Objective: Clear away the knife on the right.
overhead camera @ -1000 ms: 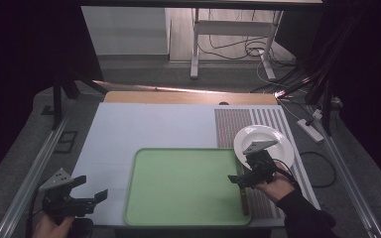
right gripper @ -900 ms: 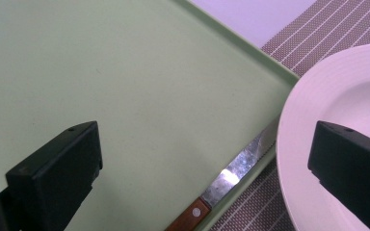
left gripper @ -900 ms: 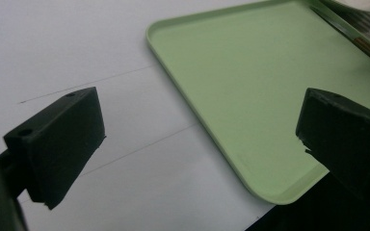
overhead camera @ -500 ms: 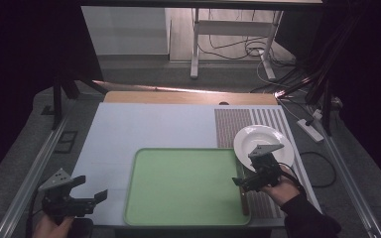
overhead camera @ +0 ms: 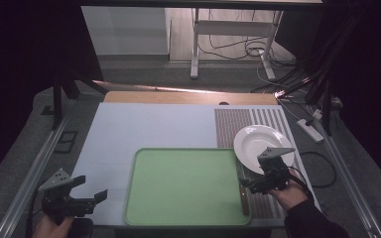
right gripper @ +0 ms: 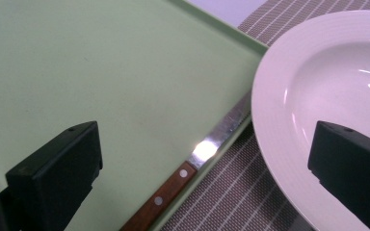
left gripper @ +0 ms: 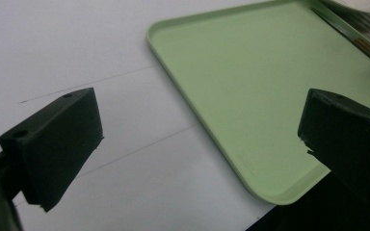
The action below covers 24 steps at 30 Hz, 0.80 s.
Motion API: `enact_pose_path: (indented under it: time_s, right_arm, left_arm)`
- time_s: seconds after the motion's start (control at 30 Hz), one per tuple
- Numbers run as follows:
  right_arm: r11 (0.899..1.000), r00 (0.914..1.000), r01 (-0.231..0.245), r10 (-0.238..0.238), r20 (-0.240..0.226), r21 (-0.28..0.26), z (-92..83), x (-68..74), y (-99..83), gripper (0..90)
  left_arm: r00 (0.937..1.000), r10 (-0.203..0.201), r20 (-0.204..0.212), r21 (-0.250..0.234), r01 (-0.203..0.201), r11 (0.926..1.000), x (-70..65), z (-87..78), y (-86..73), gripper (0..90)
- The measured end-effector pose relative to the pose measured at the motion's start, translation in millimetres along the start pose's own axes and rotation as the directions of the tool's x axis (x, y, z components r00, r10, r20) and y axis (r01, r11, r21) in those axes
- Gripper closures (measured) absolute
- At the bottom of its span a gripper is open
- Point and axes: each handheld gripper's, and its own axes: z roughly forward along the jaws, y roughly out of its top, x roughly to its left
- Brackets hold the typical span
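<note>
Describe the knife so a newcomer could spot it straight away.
Start at the green tray in the middle of the table. Along its right edge, beside the striped mat and white plate, lies the knife, under the right tool. It alone has a riveted wooden handle and shiny blade.

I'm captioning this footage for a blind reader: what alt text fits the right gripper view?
A wooden-handled knife lies along the edge of a green tray, between the open right gripper's two black fingers. A white plate sits at right on a striped mat.
</note>
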Motion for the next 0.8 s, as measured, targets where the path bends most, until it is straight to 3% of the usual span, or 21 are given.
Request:
enact_pose_path:
  time_s: [0.8]
  right_arm:
    - [0.994,0.9938,-0.079,0.084,0.072,-0.07,-32.4,-6.0,-30.8,0.0]
  left_arm:
    - [1.0,-0.004,-0.001,-0.003,0.004,1.0,0.3,-0.3,-0.2,1.4]
